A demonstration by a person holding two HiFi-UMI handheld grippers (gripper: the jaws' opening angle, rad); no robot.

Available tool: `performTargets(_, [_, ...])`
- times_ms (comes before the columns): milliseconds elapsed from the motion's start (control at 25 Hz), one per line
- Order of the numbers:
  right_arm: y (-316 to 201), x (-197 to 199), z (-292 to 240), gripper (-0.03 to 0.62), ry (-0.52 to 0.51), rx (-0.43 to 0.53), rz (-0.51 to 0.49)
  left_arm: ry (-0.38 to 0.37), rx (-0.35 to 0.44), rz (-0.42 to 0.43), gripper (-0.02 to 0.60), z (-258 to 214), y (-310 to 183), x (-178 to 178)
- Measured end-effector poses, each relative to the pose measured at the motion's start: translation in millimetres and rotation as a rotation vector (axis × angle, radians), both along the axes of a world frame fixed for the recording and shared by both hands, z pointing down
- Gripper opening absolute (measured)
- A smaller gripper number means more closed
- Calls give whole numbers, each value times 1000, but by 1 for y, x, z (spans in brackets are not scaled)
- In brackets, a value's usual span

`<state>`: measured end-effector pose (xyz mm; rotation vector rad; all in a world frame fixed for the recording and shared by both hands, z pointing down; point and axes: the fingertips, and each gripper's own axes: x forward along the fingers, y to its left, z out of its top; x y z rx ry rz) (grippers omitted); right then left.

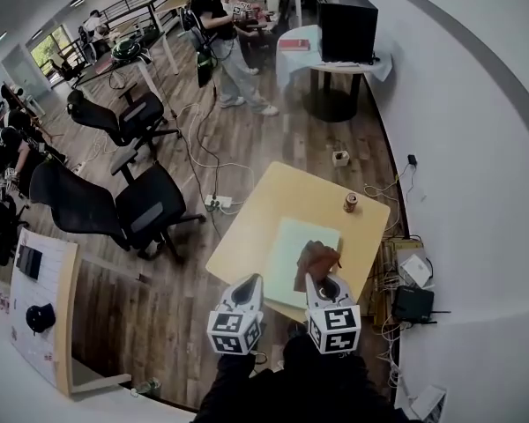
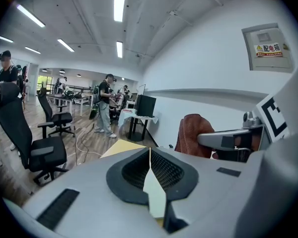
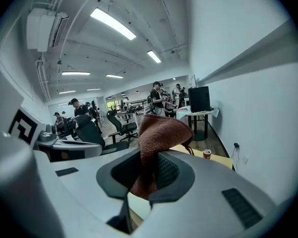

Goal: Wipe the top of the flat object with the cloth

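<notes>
A pale green flat board (image 1: 298,247) lies on the light wooden table (image 1: 275,199), toward its near edge. My right gripper (image 1: 315,278) is shut on a brown terry cloth (image 1: 316,261), which bunches up above the jaws (image 3: 159,133) and hangs over the board's near right part. The same cloth (image 2: 192,134) shows at the right of the left gripper view, beside the right gripper's body. My left gripper (image 1: 254,282) hovers at the table's near edge, left of the board, with its jaws closed on nothing (image 2: 150,168).
A drink can (image 1: 350,203) stands on the table's far right corner (image 3: 206,154). Black office chairs (image 1: 123,205) stand left of the table, with cables and a power strip (image 1: 219,204) on the floor. People stand at desks farther back. A wall runs along the right.
</notes>
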<state>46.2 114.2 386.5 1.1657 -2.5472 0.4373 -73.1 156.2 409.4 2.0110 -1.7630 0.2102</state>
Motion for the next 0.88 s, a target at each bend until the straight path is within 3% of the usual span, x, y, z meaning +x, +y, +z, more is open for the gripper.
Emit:
performTargets(240, [-59, 9, 23, 66, -21, -48, 23, -25, -65, 7, 35, 29, -56, 2])
performTargets(640, [-103, 22, 99, 66, 30, -209, 48, -5, -222, 1, 38, 115, -93, -17])
performTargets(760, [-113, 14, 120, 66, 47, -253, 50, 3, -290, 32, 123, 145, -106, -24])
performTargets(880, [-126, 0, 138, 66, 58, -284, 46, -8, -343, 61, 123, 177, -121, -33])
